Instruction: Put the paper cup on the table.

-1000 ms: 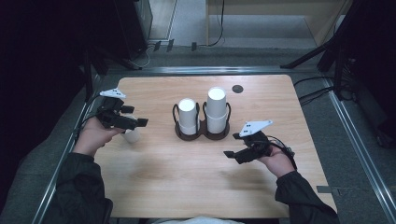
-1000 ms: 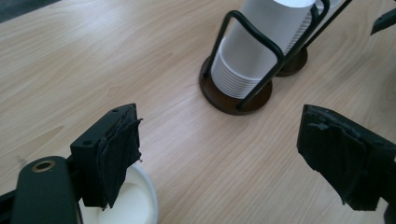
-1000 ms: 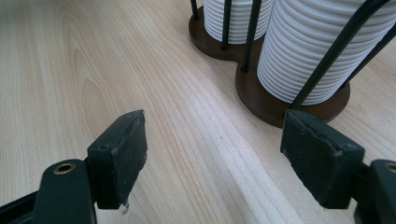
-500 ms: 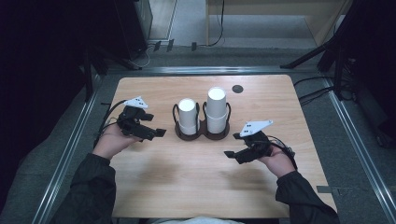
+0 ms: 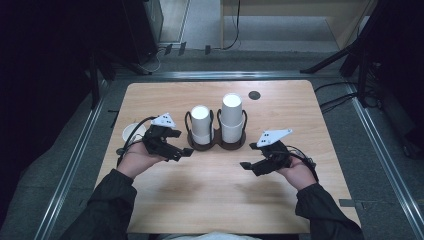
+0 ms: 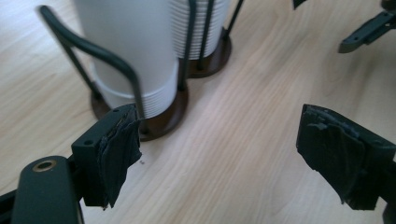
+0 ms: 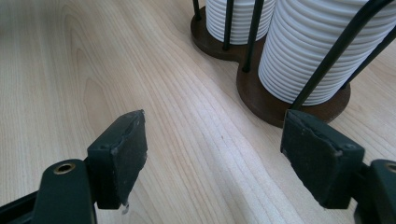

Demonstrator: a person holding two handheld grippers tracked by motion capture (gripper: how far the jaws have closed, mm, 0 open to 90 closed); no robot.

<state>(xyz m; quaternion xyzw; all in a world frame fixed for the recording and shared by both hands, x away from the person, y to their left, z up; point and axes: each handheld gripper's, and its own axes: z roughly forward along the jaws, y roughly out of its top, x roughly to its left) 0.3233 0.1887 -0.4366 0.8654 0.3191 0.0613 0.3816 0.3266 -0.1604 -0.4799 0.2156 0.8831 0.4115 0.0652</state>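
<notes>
Left tool (image 5: pixel 186 151): jaws wide, empty, just beside left cup stack (image 5: pixel 202 123) in wire holder (image 5: pixel 217 142), mid-surface. Right tool (image 5: pixel 247 165): wide, empty. Advice: approach level, clear the wires, grip one rim.

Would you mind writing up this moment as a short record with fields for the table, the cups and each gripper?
table: light wooden top
cup holder: dark base with wire loops, mid-table
cup stacks: two white stacks, left stack shorter than right stack
loose cup: single cup at the left edge
left gripper: open, near the holder
right gripper: open, holding nothing
</notes>
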